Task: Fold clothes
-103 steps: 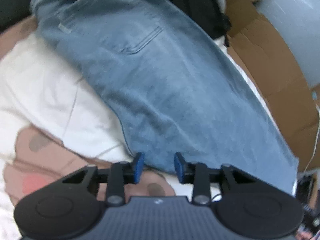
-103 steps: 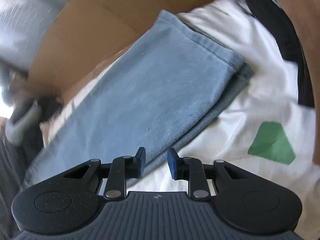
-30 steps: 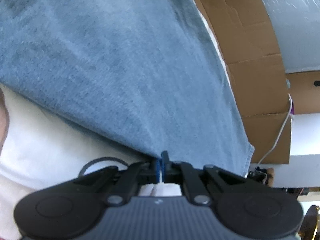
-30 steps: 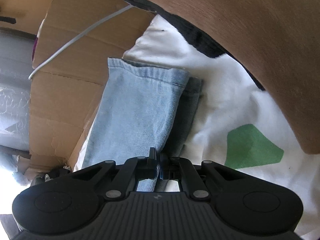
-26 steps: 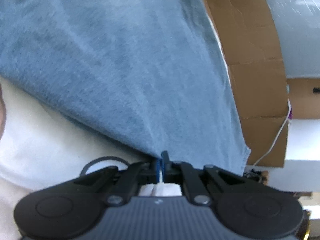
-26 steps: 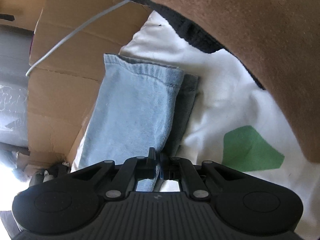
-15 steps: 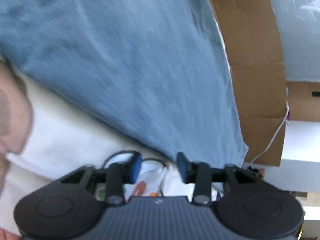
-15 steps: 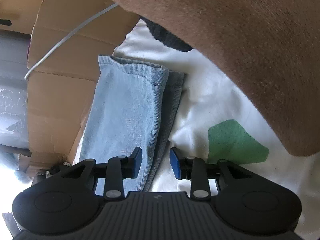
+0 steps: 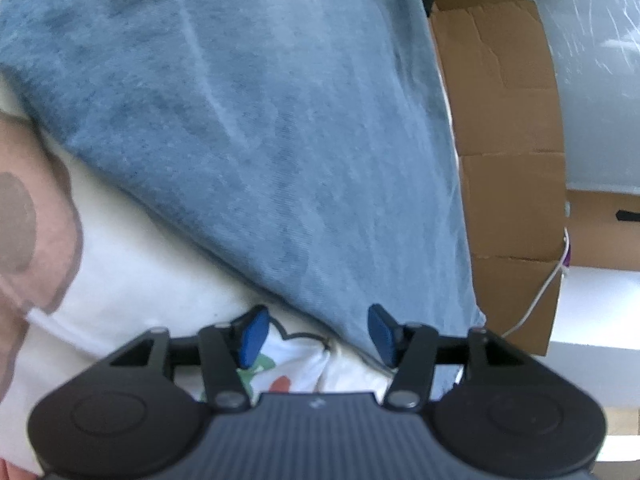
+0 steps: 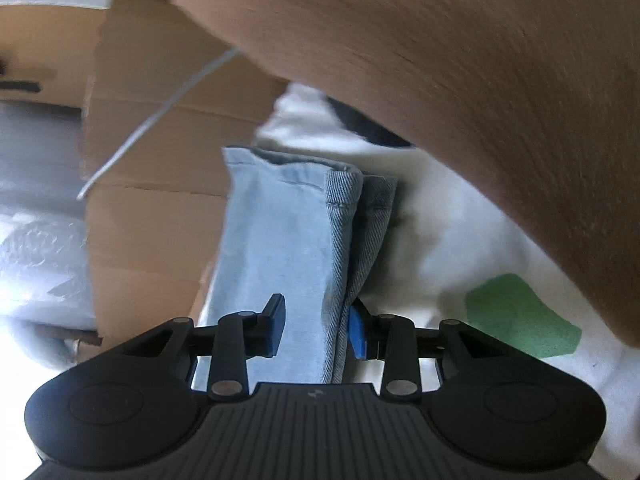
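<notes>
Both claws have just been opening: the left claw (image 9: 316, 334) gapes with only the edge of the light-blue denim jeans (image 9: 248, 128) by its right pad. The right claw (image 10: 316, 330) stands parted around the folded leg (image 10: 288, 248), not pinching. Jeans lie on a white printed sheet (image 9: 140, 276), filling the upper frame.

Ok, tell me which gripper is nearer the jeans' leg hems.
Right. The right gripper straddles the jeans leg with the hems just ahead. The left gripper sits open at the jeans' long edge; no hems show in its view.
</notes>
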A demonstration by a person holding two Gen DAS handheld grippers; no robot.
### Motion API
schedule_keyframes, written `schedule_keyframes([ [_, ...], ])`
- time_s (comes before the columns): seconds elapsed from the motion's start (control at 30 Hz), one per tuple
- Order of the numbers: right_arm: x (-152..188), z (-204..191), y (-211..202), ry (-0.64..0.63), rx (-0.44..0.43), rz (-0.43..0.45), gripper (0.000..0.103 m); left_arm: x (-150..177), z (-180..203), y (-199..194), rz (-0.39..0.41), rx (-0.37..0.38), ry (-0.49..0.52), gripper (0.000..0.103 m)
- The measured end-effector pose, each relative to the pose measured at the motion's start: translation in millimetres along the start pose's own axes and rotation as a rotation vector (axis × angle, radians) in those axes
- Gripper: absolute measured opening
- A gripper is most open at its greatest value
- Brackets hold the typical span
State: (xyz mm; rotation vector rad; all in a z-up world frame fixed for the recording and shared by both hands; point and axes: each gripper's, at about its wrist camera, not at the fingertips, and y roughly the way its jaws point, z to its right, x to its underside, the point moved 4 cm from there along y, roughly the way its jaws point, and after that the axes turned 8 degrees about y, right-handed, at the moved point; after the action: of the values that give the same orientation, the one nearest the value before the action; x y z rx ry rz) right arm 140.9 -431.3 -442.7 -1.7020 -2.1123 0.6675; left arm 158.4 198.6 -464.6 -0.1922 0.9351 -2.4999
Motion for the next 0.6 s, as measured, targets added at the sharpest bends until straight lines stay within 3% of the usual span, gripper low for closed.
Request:
schedule_keyframes([
  [0.43, 18.6, -3.9, 36.2, -0.099, 0.049, -0.026, 0.037, 8.5, 5.3, -5.5, 0.009, 0.051, -0.014, 0.062],
  [0.5, 14.7, -2.4, 38.8, -0.082, 0.039, -0.019, 0.034, 9.2, 2.2, -12.7, 0.012, 0.043, -0.013, 0.062],
  [0.6, 9.4, 2.8, 40.4, -0.050, 0.044, -0.007, 0.017, 7.7, -4.8, -27.5, 0.036, 0.035, -0.031, 0.062],
])
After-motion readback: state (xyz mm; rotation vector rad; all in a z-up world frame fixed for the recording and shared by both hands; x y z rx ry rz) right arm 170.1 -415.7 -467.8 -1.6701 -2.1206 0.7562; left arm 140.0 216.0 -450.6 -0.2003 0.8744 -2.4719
